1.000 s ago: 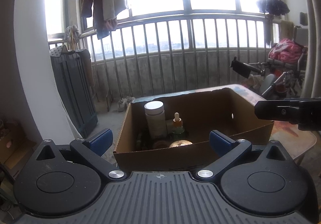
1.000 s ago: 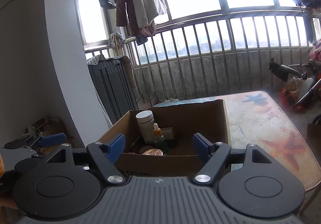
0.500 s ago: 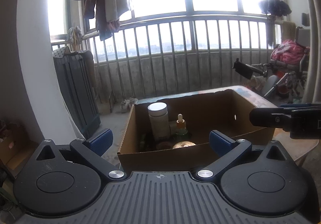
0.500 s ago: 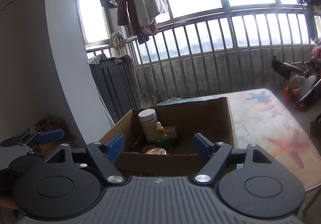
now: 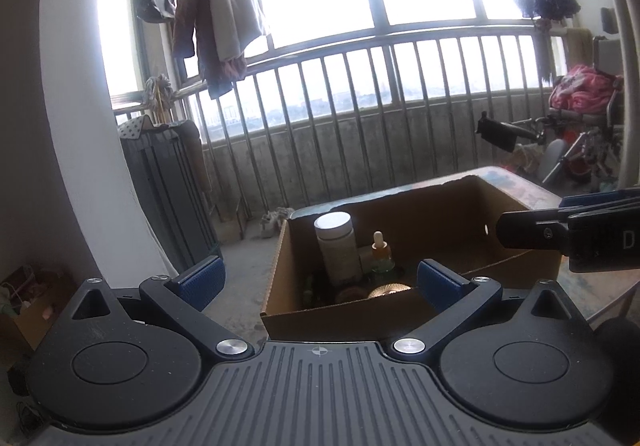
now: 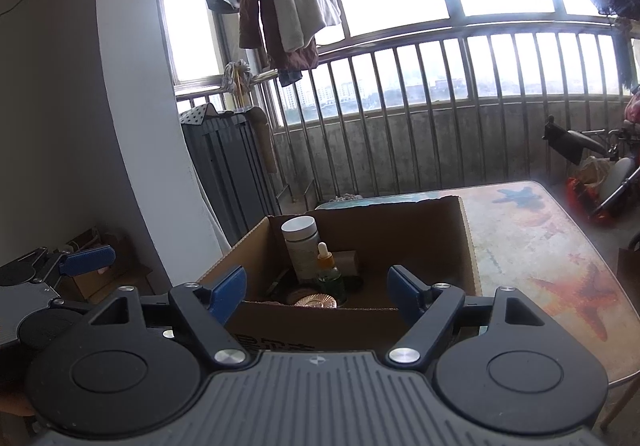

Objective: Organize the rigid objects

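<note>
Low, dark items on the floor of the open brown cardboard box (image 6: 420,246) are hard to identify. A white cylindrical lidded jar (image 6: 302,250) and small amber dropper bottle (image 6: 329,274) stand upright inside the box, on the starfish-printed tabletop (image 6: 540,246). Left gripper (image 5: 318,282) and right gripper (image 6: 318,288) fingers are spread wide, empty.

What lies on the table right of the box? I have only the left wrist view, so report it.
Observer: Nothing that I can see. The table right of the box shows only its starfish print.
Operator: Check the right gripper's jaws.
Observer: The right gripper is open, with nothing held between its fingers.
Operator: Read me the box's near wall.
Observer: It bears black printed characters, partly hidden by the gripper, so I cannot read them.
</note>
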A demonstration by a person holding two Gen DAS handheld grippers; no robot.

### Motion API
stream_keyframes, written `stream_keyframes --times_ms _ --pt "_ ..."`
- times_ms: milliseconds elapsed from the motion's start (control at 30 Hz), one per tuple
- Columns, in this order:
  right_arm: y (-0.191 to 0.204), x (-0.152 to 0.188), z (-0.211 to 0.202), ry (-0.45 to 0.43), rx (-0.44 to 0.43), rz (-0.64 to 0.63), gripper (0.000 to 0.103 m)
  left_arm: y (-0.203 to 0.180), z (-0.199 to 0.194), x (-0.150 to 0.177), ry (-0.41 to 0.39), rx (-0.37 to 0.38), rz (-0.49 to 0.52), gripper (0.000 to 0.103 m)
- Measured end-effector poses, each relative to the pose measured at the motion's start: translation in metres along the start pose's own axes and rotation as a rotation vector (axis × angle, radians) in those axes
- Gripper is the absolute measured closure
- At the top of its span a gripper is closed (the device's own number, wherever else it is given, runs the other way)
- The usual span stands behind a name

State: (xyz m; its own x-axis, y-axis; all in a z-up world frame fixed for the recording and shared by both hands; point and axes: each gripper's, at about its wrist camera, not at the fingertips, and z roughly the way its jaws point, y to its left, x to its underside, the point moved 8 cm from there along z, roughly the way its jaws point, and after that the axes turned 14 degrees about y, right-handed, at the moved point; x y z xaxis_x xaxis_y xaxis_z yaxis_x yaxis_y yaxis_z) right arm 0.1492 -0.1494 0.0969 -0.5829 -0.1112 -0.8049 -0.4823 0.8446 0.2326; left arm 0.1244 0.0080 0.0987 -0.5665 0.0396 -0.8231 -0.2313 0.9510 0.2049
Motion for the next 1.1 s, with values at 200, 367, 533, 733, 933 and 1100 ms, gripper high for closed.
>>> stream_keyframes --times_ms 200,367,533,733,933,1100 --pt "0.001 0.001 0.001 0.005 0.003 -0.004 0.022 -0.001 0.0 -0.001 -0.003 0.022 -0.006 0.0" --pt "0.004 0.002 0.002 0.0 -0.005 -0.007 0.021 -0.002 0.005 0.002 0.015 0.042 -0.012 0.0" --pt "0.006 0.004 0.007 0.011 -0.009 -0.011 0.021 0.0 0.009 0.005 0.027 0.019 -0.008 0.0" --pt "0.008 0.003 0.007 0.011 -0.007 -0.018 0.021 0.007 0.015 0.011 0.053 0.011 -0.029 0.0" --pt "0.009 0.005 0.008 0.015 0.002 -0.022 0.021 0.005 0.012 0.012 0.05 0.016 -0.03 0.0" --pt "0.008 0.005 0.005 0.012 -0.013 -0.014 0.021 0.001 0.01 0.01 0.041 -0.004 -0.032 0.0"
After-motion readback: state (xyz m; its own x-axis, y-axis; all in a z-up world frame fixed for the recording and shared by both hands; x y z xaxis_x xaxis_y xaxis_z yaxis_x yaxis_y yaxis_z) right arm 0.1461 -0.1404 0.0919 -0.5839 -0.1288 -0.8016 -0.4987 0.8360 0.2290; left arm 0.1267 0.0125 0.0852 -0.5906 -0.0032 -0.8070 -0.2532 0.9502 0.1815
